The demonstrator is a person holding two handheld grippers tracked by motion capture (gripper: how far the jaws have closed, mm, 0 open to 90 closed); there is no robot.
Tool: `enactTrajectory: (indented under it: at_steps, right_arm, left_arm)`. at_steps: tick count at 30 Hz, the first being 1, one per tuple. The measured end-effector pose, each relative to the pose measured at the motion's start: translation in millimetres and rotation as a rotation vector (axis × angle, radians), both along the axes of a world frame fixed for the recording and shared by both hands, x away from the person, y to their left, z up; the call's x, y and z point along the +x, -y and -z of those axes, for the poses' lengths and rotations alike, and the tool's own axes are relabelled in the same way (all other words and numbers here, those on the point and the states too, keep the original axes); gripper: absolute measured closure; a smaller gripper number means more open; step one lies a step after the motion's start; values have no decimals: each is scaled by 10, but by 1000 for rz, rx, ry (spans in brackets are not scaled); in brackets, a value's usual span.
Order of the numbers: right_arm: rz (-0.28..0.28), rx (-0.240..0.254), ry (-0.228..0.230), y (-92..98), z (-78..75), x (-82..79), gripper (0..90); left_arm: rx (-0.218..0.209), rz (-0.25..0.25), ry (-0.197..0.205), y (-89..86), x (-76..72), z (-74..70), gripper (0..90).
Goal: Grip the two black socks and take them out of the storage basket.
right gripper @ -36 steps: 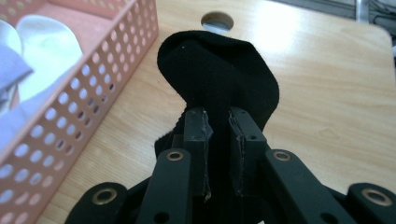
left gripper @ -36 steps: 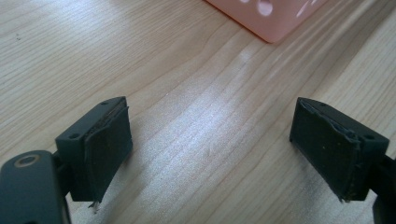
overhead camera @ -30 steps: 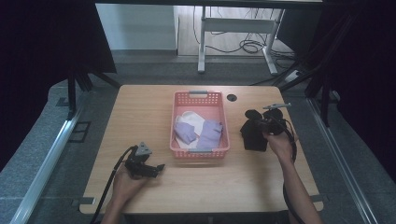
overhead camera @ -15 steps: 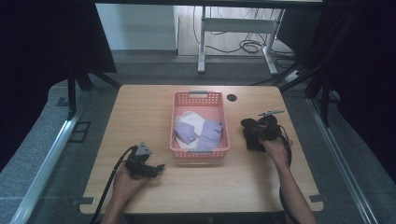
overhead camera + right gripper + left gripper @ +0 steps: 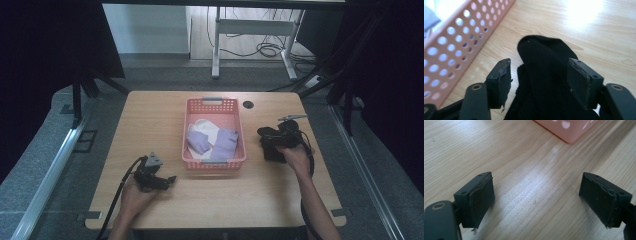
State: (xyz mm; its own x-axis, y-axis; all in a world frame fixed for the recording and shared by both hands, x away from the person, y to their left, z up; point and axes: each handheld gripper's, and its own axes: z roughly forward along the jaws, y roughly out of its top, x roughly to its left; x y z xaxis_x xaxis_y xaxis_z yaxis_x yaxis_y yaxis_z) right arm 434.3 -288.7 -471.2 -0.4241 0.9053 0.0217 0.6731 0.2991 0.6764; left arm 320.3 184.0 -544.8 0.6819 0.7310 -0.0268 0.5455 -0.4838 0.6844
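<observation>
Black sock (image 5: 544,82) lengthwise between right gripper (image 5: 539,80) jaws (parted)

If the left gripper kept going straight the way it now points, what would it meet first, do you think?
Probably the pink basket. The left gripper has open jaws over bare table, and the basket's corner lies ahead, slightly to one side, so it might only graze it.

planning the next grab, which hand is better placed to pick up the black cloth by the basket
Right. The right tool is open with its jaws either side of the black cloth, beside the pink basket. The left tool is open over bare table on the basket's other side.
</observation>
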Motion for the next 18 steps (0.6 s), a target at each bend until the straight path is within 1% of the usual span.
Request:
enactTrajectory:
  at_steps: [1,5,7,18]
  right_arm:
    - [-9,2,2,-3,-29,-6,343]
    - [-16,8,12,-20,-110,-40,312]
    - [-24,2,14,-28,-144,-63,303]
    - [-63,17,33,-19,-288,-239,216]
  left_arm:
    - [0,0,0,0,0,0,127]
    - [1,1,0,-1,0,0,127]
    - [1,1,0,-1,0,0,127]
    - [1,1,0,-1,0,0,127]
